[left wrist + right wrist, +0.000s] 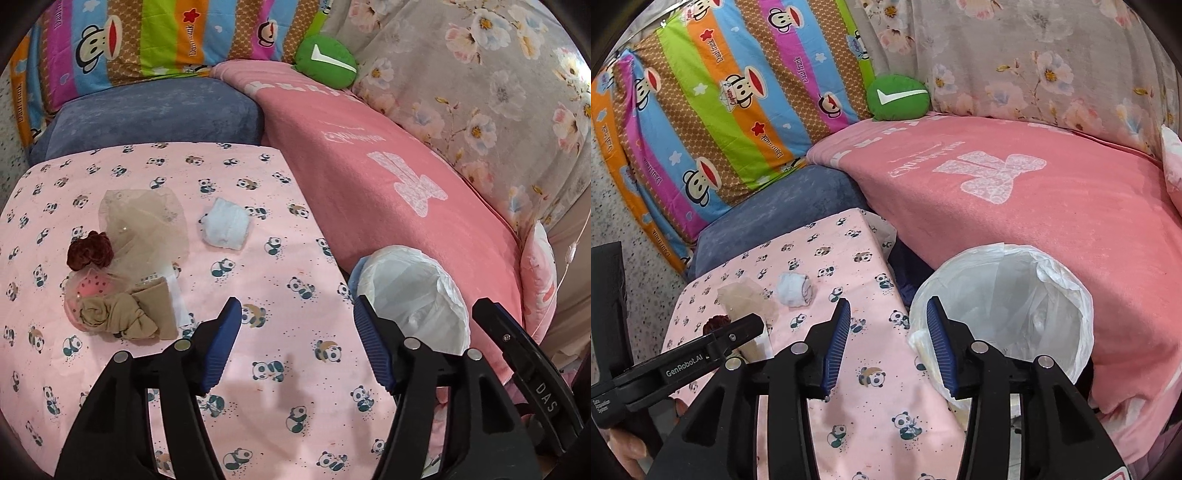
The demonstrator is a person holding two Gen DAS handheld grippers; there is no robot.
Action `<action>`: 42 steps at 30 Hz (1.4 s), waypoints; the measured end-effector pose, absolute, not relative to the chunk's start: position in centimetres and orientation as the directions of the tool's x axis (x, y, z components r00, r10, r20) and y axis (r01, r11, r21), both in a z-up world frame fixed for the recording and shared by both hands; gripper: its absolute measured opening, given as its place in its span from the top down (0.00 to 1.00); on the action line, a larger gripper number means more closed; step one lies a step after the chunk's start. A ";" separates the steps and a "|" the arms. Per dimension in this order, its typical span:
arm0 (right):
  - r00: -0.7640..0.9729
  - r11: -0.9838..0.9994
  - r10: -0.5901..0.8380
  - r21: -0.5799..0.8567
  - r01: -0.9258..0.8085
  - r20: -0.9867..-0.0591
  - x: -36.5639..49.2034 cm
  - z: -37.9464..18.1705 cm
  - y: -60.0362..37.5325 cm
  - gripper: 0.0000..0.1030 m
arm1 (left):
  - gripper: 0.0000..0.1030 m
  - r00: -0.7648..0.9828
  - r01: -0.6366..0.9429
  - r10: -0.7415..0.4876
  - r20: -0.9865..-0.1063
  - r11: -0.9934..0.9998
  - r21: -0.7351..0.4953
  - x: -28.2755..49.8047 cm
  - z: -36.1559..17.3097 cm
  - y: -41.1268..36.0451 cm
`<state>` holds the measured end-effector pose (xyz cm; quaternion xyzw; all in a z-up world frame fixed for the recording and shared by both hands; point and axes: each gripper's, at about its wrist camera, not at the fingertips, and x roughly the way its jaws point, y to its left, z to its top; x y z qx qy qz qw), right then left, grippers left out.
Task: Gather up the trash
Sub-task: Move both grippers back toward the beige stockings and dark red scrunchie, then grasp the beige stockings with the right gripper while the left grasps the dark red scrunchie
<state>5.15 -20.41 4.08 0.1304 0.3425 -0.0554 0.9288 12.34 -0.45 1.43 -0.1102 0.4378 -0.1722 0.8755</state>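
Hovering over panda cloth (258, 295): left hand-held gripper (297, 345) agape, empty; right hand-held gripper (886, 347) part-open, empty.

"GenRobot.AI" stands in white on the black body of the left tongs (689, 363); "DAS" on the right tongs (546, 397). The striped monkey quilt (713, 122) reads "Captain" — other lettering illegible.
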 end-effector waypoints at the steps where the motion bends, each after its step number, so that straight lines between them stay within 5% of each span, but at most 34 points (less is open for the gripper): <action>1: 0.757 0.963 -0.008 0.200 0.182 -0.653 5.3 4.0 -19.8 0.58 | 0.40 0.561 0.190 -0.391 -0.730 0.919 -0.346 12.4 1.3 0.2; 21: 0.649 0.982 0.178 0.175 -0.070 -0.740 10.1 -1.0 -5.5 0.53 | 0.34 0.605 -0.087 -0.210 -0.768 0.941 -0.326 15.0 -2.3 16.2; 34: 0.538 0.966 0.255 0.185 -0.182 -0.804 14.1 -6.0 1.9 0.53 | 0.35 0.578 -0.076 -0.242 -0.779 0.935 -0.347 19.3 -4.7 18.7; 40: 0.492 0.962 0.263 0.183 -0.204 -0.830 15.4 -8.2 3.5 0.59 | 0.52 0.550 -0.040 -0.297 -0.781 0.924 -0.380 20.8 -6.0 18.4; 42: 0.475 0.960 0.267 0.187 -0.210 -0.838 15.6 -8.7 3.7 0.71 | 0.70 0.534 -0.021 -0.323 -0.781 0.919 -0.394 21.0 -6.4 18.1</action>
